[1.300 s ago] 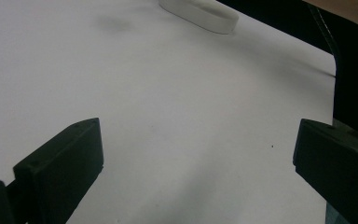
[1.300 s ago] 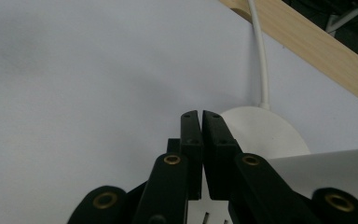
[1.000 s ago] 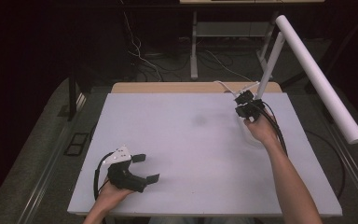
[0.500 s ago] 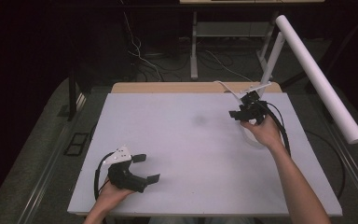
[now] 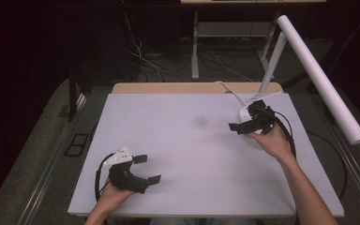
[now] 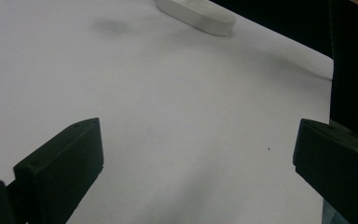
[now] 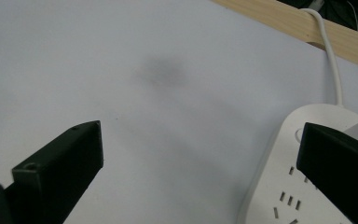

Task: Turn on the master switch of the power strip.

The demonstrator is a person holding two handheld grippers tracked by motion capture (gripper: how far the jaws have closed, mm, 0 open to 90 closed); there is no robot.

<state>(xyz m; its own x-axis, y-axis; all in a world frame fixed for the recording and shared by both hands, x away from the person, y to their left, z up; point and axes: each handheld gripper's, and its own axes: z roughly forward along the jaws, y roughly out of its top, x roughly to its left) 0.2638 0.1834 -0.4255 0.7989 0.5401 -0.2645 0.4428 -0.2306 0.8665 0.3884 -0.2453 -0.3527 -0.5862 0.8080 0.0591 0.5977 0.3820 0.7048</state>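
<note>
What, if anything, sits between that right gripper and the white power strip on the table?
Nothing visible. The open right gripper hovers right beside the white oval power strip, with only bare white tabletop around them.

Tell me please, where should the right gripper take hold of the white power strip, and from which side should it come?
Probably across its narrow width, near the middle of the body, coming down from above. The power strip lies flat on the table, so only its two long rounded side walls offer opposed faces. The right gripper is open; keep clear of the cord end.
</note>
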